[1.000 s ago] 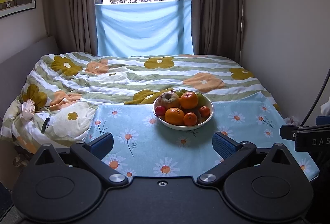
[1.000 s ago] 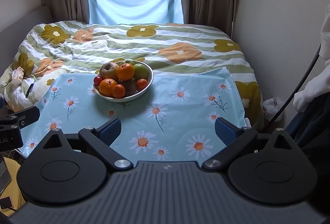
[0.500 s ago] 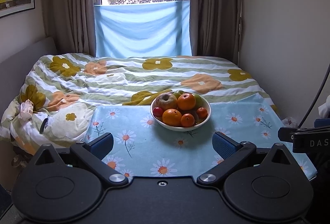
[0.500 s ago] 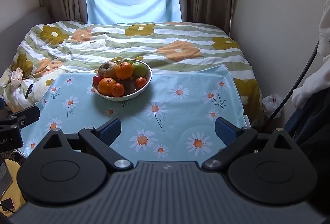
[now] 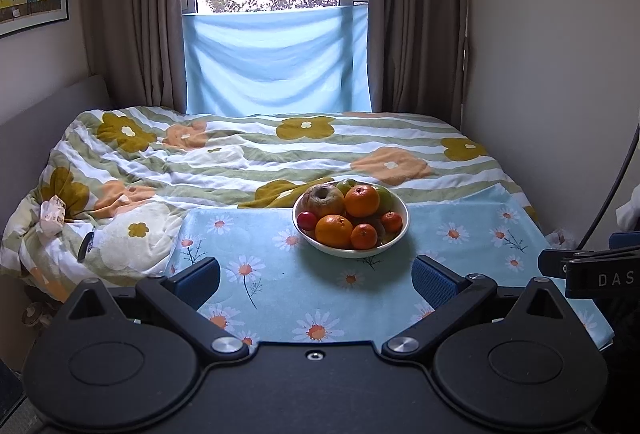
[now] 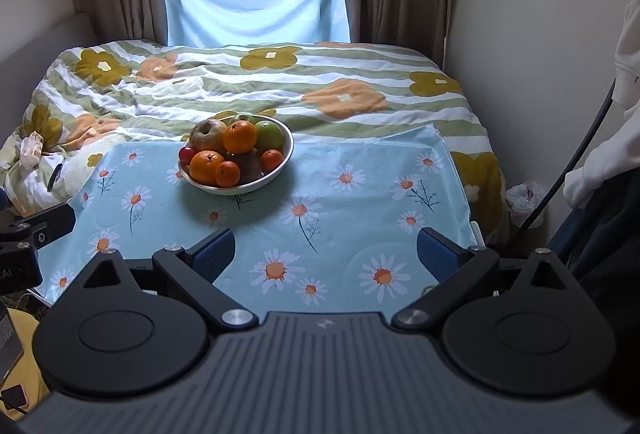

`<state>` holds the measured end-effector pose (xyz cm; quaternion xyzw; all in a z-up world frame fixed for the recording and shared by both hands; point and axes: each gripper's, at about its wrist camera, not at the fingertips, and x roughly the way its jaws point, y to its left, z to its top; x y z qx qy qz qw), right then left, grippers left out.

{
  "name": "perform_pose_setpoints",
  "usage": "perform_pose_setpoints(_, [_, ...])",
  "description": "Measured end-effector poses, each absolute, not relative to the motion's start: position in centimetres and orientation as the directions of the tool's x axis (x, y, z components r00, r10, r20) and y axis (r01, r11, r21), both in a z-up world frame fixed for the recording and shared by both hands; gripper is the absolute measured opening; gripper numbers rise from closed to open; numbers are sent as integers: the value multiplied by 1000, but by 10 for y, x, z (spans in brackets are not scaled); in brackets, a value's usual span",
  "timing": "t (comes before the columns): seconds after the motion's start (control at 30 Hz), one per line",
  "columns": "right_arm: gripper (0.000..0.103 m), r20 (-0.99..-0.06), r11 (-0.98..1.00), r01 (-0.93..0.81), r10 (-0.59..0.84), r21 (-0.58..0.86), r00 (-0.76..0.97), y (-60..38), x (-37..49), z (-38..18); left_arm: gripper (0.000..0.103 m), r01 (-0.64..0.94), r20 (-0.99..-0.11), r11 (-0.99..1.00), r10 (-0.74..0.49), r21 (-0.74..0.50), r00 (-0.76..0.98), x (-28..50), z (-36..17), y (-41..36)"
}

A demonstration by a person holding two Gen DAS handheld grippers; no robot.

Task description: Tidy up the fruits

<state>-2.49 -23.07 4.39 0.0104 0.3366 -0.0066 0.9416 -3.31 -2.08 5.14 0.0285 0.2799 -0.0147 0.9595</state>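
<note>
Fruit bowl [image 5: 350, 230] holds oranges [image 5: 334, 231], an apple [image 5: 322, 199], perhaps a pear; both grippers' jaws gape wide, empty.

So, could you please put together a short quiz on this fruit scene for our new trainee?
1. True or false: the left claw is shut on a fruit.
2. Where does the white bowl stand? A) on the bare striped quilt B) on the daisy-print cloth C) on the window sill
3. Fill in: the small red fruit lies at the bowl's ____ edge in the left wrist view.

Key
1. False: both it and the right claw are open and hold nothing.
2. B: the daisy-print cloth lies under the bowl.
3. Left, beside the large orange.
</note>
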Motion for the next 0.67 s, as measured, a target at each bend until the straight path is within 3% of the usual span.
perform_pose_setpoints(0.67, [103,-636,1000,20,-6,15,772,-231,-24,44,103,40,-529,999,-18,30,849,-31,51,-16])
